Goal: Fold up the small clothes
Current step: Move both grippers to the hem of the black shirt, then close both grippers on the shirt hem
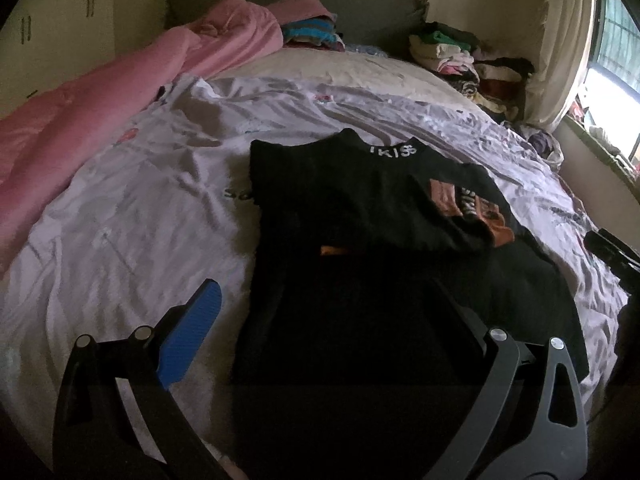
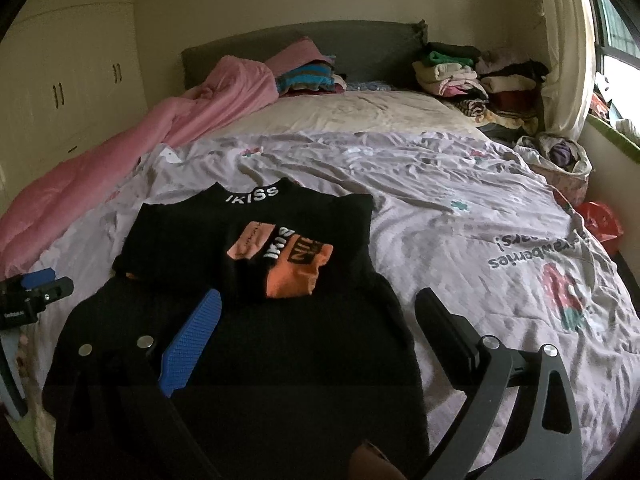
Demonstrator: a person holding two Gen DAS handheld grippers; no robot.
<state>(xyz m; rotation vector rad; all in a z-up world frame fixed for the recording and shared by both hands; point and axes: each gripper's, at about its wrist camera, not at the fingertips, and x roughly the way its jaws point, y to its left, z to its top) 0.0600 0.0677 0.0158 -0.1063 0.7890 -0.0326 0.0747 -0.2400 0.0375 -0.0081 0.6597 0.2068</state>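
A small black top (image 1: 360, 208) (image 2: 256, 264) with white "IKISS" lettering on the collar and an orange patch lies flat on the lilac sheet (image 1: 132, 216), its sleeves folded in over the body. My left gripper (image 1: 320, 312) is open and empty, hovering over the garment's near left edge, its blue pad (image 1: 192, 332) over the sheet. My right gripper (image 2: 320, 320) is open and empty above the garment's lower right part, its blue pad (image 2: 192, 344) over the black cloth. The left gripper also shows at the left edge of the right wrist view (image 2: 32, 296).
A pink quilt (image 1: 100, 92) runs along the bed's left side. Piles of folded clothes (image 2: 472, 76) sit at the headboard's right, more (image 2: 308, 76) by the pillow. A bag of laundry (image 2: 556, 160) and a window are at the right. Wardrobes stand at the left.
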